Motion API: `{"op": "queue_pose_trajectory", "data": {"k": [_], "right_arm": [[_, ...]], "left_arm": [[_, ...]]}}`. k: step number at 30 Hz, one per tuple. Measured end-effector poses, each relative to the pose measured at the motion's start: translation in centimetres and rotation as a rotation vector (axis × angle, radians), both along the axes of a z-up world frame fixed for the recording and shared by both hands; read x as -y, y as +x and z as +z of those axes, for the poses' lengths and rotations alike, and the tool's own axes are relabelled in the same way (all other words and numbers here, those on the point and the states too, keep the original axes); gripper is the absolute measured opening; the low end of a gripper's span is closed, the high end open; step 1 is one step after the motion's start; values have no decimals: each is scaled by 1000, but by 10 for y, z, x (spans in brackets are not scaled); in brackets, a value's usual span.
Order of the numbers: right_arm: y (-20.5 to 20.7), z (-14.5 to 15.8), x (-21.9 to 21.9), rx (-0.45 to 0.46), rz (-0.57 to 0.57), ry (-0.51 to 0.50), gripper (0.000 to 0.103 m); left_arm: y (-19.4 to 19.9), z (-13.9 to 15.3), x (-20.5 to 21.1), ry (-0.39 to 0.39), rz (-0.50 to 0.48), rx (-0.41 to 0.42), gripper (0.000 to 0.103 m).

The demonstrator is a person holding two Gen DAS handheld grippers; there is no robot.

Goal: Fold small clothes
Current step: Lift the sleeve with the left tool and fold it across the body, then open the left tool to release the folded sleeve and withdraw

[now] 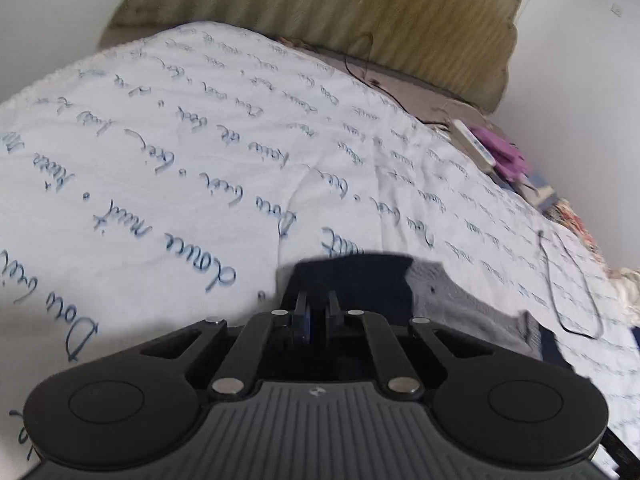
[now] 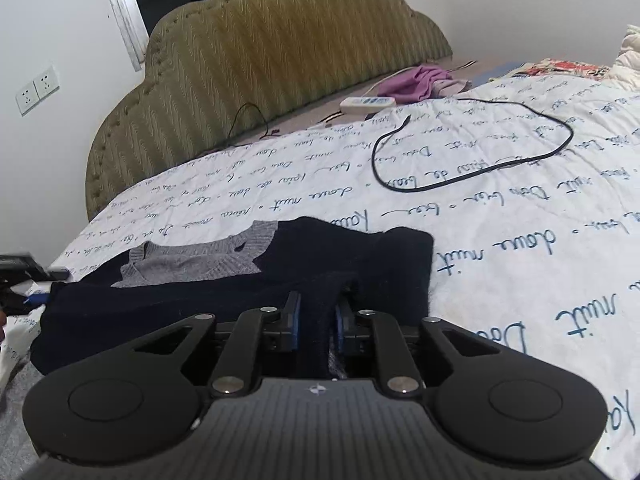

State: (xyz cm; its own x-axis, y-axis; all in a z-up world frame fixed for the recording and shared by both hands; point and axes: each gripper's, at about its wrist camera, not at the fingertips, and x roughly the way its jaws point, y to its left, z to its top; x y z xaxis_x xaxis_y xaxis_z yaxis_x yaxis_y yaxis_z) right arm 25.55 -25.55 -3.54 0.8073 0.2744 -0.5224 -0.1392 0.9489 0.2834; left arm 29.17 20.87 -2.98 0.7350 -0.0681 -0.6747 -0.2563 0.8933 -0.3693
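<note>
**Two grippers pinch the dark sweater**

The right gripper point(image 2: 316, 316) is pinched tight on a bunch of the dark sweater point(image 2: 224, 304). The sweater lies flat on the bed cover point(image 2: 520, 220), right in front of this gripper, stretching long to its left. The left gripper point(image 1: 316, 312) is nearly closed, and it seems to hold the sweater's other edge, though that view is blurry. Past the sweater lies a black cable point(image 2: 472, 176), and farther back stands the headboard point(image 2: 280, 52).
</note>
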Motion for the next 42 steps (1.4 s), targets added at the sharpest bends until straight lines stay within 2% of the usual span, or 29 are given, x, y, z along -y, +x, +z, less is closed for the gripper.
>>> {"op": "queue_pose_trajectory", "data": {"k": [2, 4, 6, 7, 9, 10, 12, 14, 15, 16, 18, 20, 21, 23, 25, 26, 27, 28, 31, 33, 38, 40, 42], "right_arm": [[-4, 3, 1, 29, -20, -29, 10], [-7, 6, 0, 59, -40, -63, 8], [-6, 7, 1, 67, -49, -92, 8], [-5, 5, 0, 61, -54, -104, 8], [-4, 4, 0, 53, -88, -130, 10], [-4, 4, 0, 48, -102, -140, 20], [-10, 8, 0, 62, -120, -155, 25], [-19, 14, -3, 102, -86, -164, 36], [-23, 17, -7, 120, -56, -177, 47], [-25, 18, -12, 125, -26, -198, 56], [-21, 13, -22, 84, 24, -255, 64], [-10, 0, -27, -3, 13, -304, 66], [-8, -3, -25, -21, -10, -290, 66], [-15, 3, -18, -10, -31, -213, 66], [-27, 11, -20, 25, -17, -193, 66], [-32, 14, -24, 37, 1, -205, 68], [-35, 14, -27, 40, 21, -220, 71], [-34, 12, -31, 33, 40, -233, 73], [-20, -1, -38, -39, 46, -264, 76], [-13, -10, -38, -81, 9, -287, 77], [-34, 3, -39, -18, 4, -260, 79], [-41, 6, -42, -2, 46, -252, 87], [-42, 1, -46, -17, 93, -247, 91]], "left_arm": [[-1, 9, 11, 78, -9, 57, 6], [-4, 24, 26, 216, -17, 145, 6], [-2, 33, 38, 352, -9, 191, 7], [3, 33, 40, 408, -6, 180, 7], [16, 29, 41, 486, -4, 106, 7], [18, 26, 40, 513, 7, 74, 7], [11, 24, 35, 505, 32, 59, 8], [-5, 25, 29, 442, 37, 67, 8], [-13, 23, 30, 417, 30, 71, 8], [-20, 21, 33, 412, 16, 71, 9], [-36, 12, 47, 456, -30, 49, 9], [-45, 2, 58, 529, -56, 7, 9], [-51, -2, 62, 557, -49, -6, 9], [-70, 1, 66, 551, -57, 29, 9], [-87, 4, 73, 523, -97, 68, 10], [-91, 5, 78, 522, -122, 73, 12], [-94, 2, 85, 537, -154, 68, 22], [-95, -2, 92, 572, -175, 55, 37], [-93, -17, 107, 725, -153, 32, 57], [-94, -20, 106, 747, -149, 30, 57], [-110, -7, 106, 740, -119, 79, 57], [-121, -2, 113, 745, -133, 108, 57], [-128, -3, 123, 751, -175, 113, 70]]}}
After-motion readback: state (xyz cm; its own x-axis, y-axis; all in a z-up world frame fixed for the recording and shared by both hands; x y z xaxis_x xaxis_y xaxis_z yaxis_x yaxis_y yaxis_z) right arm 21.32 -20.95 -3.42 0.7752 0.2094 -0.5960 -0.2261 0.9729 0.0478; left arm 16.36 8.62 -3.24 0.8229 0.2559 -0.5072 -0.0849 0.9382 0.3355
